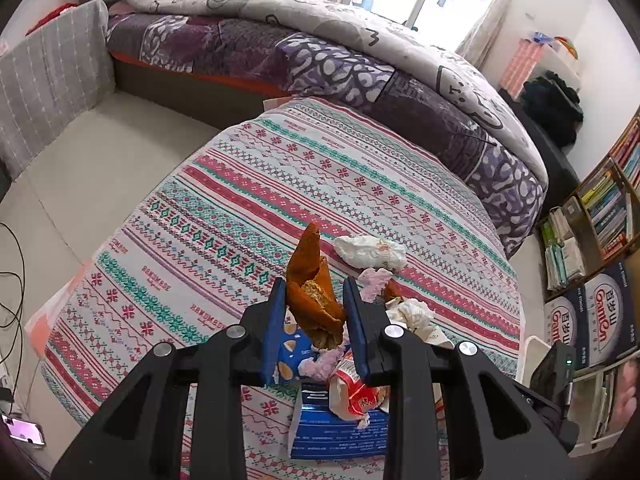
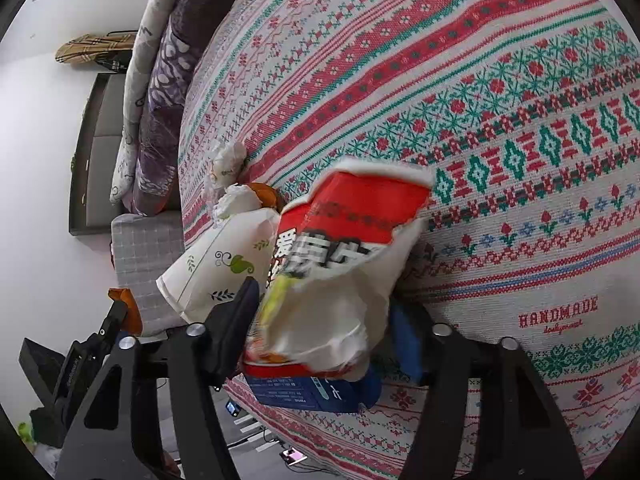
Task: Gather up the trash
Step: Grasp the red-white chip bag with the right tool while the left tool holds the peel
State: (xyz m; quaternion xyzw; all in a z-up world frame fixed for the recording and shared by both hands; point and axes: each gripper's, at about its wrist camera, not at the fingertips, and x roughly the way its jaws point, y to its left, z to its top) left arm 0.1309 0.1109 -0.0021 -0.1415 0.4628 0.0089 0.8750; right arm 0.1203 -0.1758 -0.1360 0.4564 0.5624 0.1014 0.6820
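**Gathering scraps off the patterned cloth, one piece in each gripper**

Lifting is the step judged to be in hand. An orange peel (image 1: 310, 292) is clamped between the jaws of the left gripper (image 1: 316, 308) and is held clear above the trash pile (image 1: 360, 360). A torn red-and-white snack wrapper (image 2: 340, 264) stands between the jaws of the right gripper (image 2: 320, 320); the jaws are set close about it, and contact looks made on the left side, but the far pad is hidden behind the foil, so a firm hold cannot be confirmed.

Around the pile, everything is placed on the striped cloth covering the counter (image 1: 240, 184). A blue box (image 1: 340, 432) lies under the wrappers at the near side of the pile. Crumpled white tissues (image 1: 370, 252) and a pink scrap (image 1: 374, 280) lie at its far side. A white paper cup (image 2: 224, 256) with a green leaf print is tipped just beside the wrapper, at the pile's edge.

No bin is identified with certainty in either view, so a drop point has to be found next; both pieces then have to be carried there without being shaken loose.

The pile sits near the counter's right edge, so loose tissues could be nudged over. Beyond the pile the cloth is bare and open for moving, up to the bed (image 1: 320, 60). Floor (image 1: 80, 160) lies open past the counter's left edge.
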